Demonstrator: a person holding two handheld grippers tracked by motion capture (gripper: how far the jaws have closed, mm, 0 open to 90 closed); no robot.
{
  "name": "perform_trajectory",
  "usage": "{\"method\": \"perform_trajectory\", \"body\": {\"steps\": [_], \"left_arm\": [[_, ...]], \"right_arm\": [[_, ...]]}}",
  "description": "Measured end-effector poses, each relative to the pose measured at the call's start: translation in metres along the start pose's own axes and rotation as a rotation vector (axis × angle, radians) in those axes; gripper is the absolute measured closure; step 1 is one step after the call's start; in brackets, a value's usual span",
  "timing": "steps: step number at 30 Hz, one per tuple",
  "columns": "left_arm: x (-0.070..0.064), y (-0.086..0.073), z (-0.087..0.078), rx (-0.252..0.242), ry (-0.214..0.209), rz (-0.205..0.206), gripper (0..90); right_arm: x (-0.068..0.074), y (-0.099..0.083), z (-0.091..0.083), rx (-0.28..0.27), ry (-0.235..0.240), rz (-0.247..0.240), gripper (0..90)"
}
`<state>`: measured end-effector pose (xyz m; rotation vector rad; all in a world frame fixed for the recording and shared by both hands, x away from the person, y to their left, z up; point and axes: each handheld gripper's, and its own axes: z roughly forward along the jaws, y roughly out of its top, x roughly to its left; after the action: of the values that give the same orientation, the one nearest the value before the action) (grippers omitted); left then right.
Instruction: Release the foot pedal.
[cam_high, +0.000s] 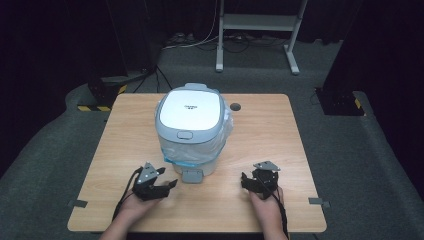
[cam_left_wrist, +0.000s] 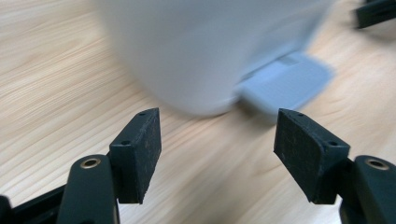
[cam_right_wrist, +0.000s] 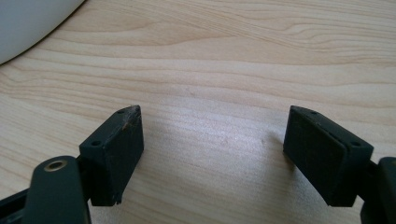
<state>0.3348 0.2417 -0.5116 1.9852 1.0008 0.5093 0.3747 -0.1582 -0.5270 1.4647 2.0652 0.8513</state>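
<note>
Tools left (cam_high: 171, 184) and right (cam_high: 245, 178) rest wide-jawed, empty, flanking the bin (cam_high: 192, 130).

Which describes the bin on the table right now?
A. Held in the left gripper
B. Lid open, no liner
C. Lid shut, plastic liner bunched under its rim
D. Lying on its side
C: in the high view the bin stands upright with its white lid down, and clear plastic liner bulges out beneath the rim; neither gripper touches it.
</note>
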Motion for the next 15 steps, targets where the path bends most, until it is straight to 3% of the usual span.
{"method": "perform_trajectory", "body": {"steps": [5,9,10,12,15], "left_arm": [[0.037,-0.019,-0.015,0.068,0.12,-0.043,30.9],[0.058,-0.035,-0.022,0.121,0.192,-0.069,29.9],[0.063,-0.037,-0.023,0.126,0.177,-0.116,29.6],[0.068,-0.038,-0.023,0.11,0.164,-0.162,30.0],[0.061,-0.036,-0.021,0.116,0.176,-0.105,31.8]], "right_arm": [[0.0,0.004,0.004,0.002,0.01,-0.004,19.8],[0.0,0.007,0.007,0.002,0.016,-0.01,19.8],[0.001,0.007,0.007,0.002,0.017,-0.01,19.8],[0.0,0.008,0.008,0.001,0.018,-0.016,19.8],[0.0,0.009,0.009,0.0,0.018,-0.017,19.8]]}}
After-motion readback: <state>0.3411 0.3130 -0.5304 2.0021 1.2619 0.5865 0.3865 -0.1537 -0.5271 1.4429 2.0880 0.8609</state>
